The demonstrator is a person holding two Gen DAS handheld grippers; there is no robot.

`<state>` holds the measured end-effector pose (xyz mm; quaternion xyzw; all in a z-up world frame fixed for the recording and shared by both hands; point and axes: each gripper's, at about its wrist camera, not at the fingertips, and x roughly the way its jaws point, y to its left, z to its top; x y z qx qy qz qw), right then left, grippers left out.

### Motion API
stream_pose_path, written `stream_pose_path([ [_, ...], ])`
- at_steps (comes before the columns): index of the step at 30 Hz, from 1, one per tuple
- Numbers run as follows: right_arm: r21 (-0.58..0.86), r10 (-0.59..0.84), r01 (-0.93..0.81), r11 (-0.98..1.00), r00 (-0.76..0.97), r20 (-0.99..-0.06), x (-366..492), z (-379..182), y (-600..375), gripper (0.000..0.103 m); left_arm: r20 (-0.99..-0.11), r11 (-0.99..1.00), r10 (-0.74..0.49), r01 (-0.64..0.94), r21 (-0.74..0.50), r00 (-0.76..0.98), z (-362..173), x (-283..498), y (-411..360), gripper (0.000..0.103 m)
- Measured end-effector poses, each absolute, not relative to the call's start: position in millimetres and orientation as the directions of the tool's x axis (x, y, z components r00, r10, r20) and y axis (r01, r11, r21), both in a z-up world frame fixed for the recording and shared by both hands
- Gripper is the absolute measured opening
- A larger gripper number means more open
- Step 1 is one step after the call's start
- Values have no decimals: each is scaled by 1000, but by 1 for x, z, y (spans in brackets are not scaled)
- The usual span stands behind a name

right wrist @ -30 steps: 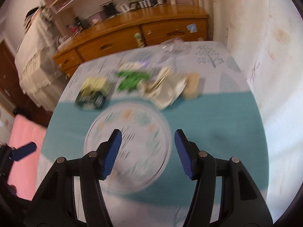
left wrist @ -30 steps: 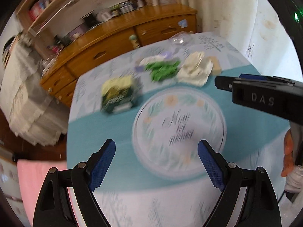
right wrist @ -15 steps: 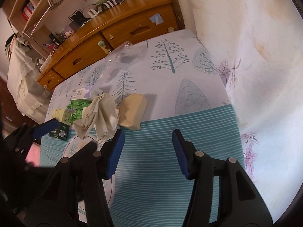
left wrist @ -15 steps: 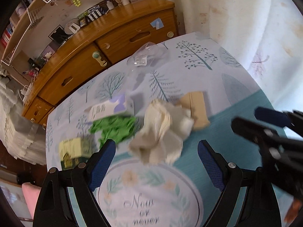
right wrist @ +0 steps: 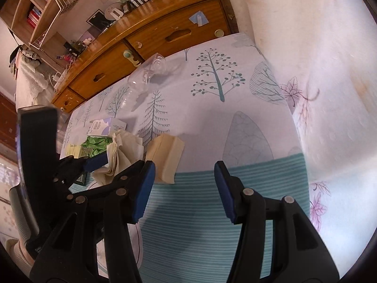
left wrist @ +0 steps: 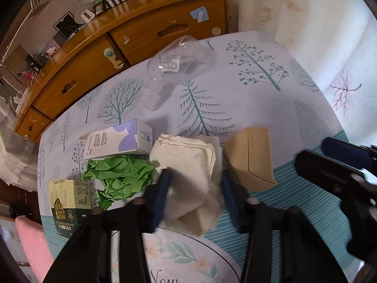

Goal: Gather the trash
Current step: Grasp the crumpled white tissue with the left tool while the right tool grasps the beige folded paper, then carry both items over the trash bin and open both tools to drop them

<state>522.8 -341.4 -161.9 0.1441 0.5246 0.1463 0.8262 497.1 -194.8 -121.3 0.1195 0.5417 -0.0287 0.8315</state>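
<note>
Trash lies in a loose row across the table, and, going left to right in the left wrist view, it runs: a chocolate box at the near left edge; a crumpled green wrapper just beside it; a white and purple carton lying flat behind the wrapper; a wad of cream tissue in the middle; a tan paper box to its right; a clear plastic container sits well apart, toward the far edge by the wooden dresser.

The left gripper points steeply down with the tissue directly between its blue pads; its jaws are closing, one pad on each flank of the wad; the left pad looks blurred, so whether the pads already press the paper is hard to say, and I read them as not yet gripping. The wad's longer side runs away from the camera, roughly along the fingers, so the jaws cross its narrow width; that suits a pinch.

The right gripper hangs slack over bare teal stripes with nothing between its pads; the tan box lies just beyond its left pad, up and to the left. The left hand is plainly nearer the tissue; the right is nearer the tan box.

A patterned plate lies just below the tissue.
</note>
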Motion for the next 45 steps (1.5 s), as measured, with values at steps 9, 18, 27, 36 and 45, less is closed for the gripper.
stream_pose_path([
  [9,394,404,-103,913,342,-848,539,-181,-313,50,-891,996,-5,77,34,454,-93,449,-160,17],
  [18,262,301,-158,952,326,-896,554,-192,-260,56,-890,994,-85,-26,-108,448,-68,391,-108,2],
  [27,53,136,-208,977,410,-902,540,-194,-228,42,-881,988,-113,-42,-149,460,-56,344,-85,2],
  [36,275,332,-189,943,427,-841,482,-168,-253,41,-864,983,-146,-30,-183,483,-36,290,-76,2],
  [45,372,437,-230,900,470,-767,357,-117,-263,41,-849,977,-189,8,-213,493,-20,159,-59,2],
])
